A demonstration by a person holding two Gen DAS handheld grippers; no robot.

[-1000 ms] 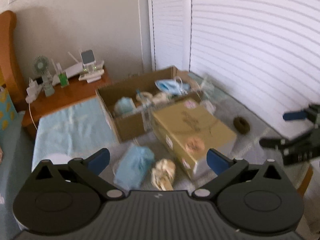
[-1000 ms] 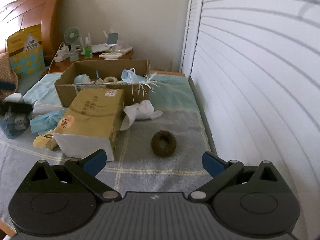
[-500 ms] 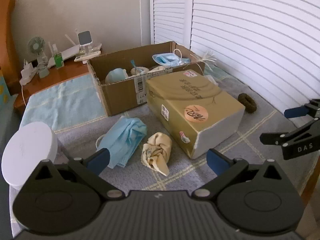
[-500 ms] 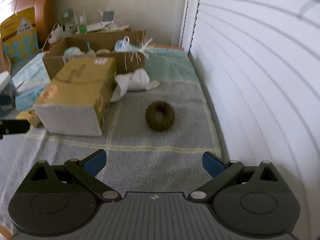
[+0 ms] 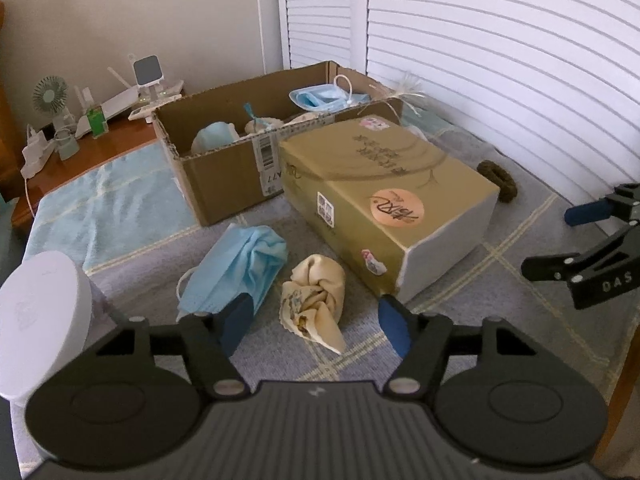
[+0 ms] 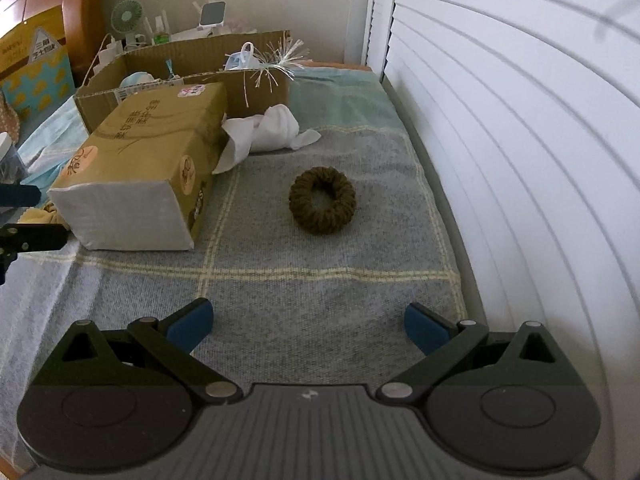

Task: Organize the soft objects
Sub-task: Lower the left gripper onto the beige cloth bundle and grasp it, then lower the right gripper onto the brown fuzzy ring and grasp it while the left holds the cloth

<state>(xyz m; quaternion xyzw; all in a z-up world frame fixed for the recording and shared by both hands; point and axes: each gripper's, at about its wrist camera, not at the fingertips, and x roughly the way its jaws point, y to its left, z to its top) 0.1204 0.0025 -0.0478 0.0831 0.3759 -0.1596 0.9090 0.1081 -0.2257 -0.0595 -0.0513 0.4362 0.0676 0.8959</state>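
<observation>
My left gripper is open and empty, just short of a crumpled beige cloth on the checked blanket. A blue face mask lies left of the cloth. My right gripper is open and empty, some way short of a brown hair scrunchie. A white cloth lies beyond it. An open cardboard box at the back holds a blue mask and other soft items. The right gripper also shows in the left wrist view.
A closed tan carton lies between the two grippers. A white round container stands at the left. A wooden nightstand with a small fan and chargers is at the back left. White louvred doors run along the right.
Both grippers have moved forward and lower toward the blanket. The beige cloth and the scrunchie are closer and larger. The left jaws have narrowed somewhat. Nothing was taken hold of.
</observation>
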